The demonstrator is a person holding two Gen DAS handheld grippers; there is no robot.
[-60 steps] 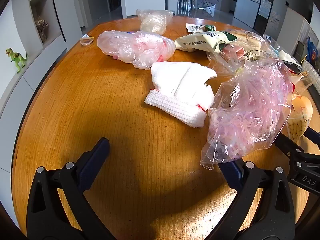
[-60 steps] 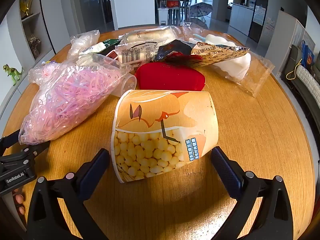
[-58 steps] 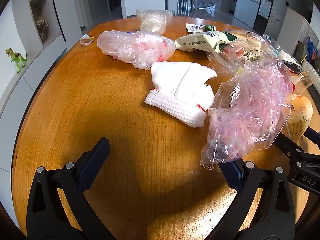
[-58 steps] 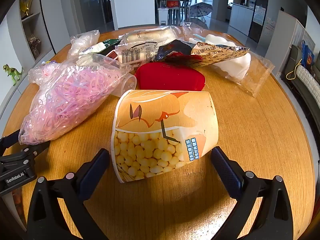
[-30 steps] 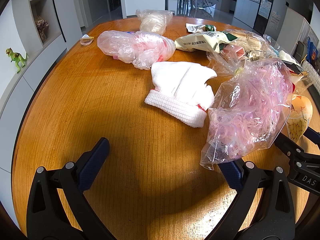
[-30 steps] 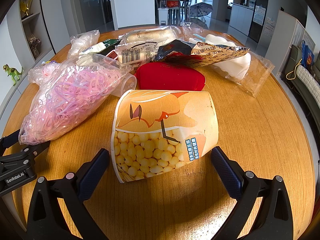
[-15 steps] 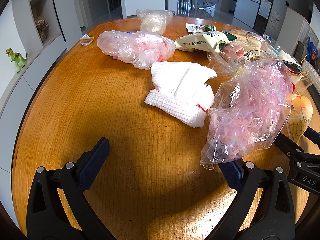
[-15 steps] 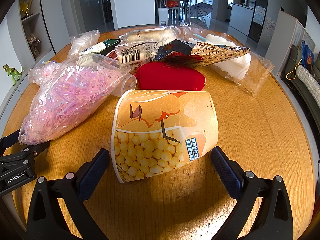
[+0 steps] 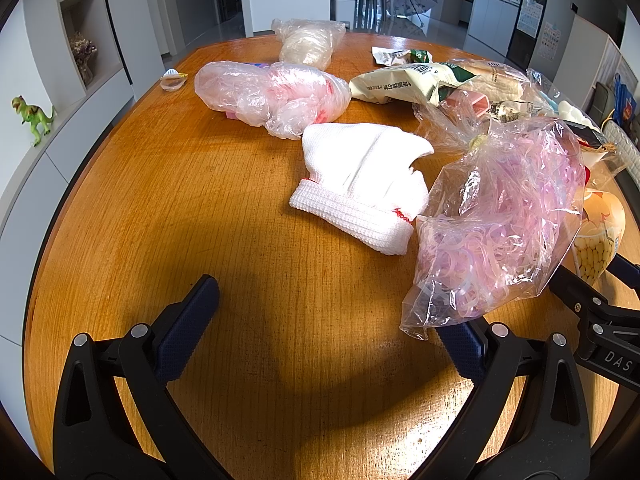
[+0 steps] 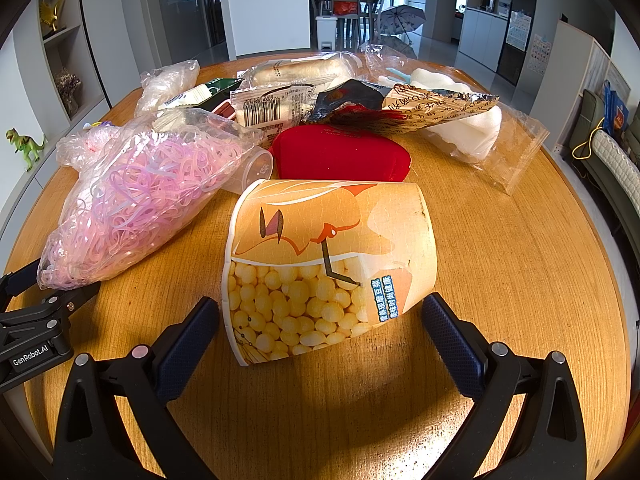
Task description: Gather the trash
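One paper cup (image 10: 328,268) lies on its side on the round table (image 10: 520,260), near edge, mouth toward the left, right between the spread fingers of the right gripper (image 10: 320,320). It looks light, thin-walled and empty, so it should crush under a hard squeeze and roll if nudged; a gentle pinch across the near rim or the mid-wall seems the safest hold. The right gripper is wide open, one pad on each side of the cup's near end, low over the wood and pointing far; whether either pad touches the cup I cannot tell.

Just left of the cup lies a clear bag (image 10: 136,200) of pink bands, soft, slippery and loose, best taken by its knotted neck or a fold of film. Its near corner sits over the right finger of the left gripper (image 9: 324,320), which is also open and holds nothing, low over bare wood.

Farther off lie a white glove (image 9: 360,184), a red pouch (image 10: 340,156), a crumpled pink bag (image 9: 272,96) and several snack wrappers (image 10: 420,112), all light and limp.
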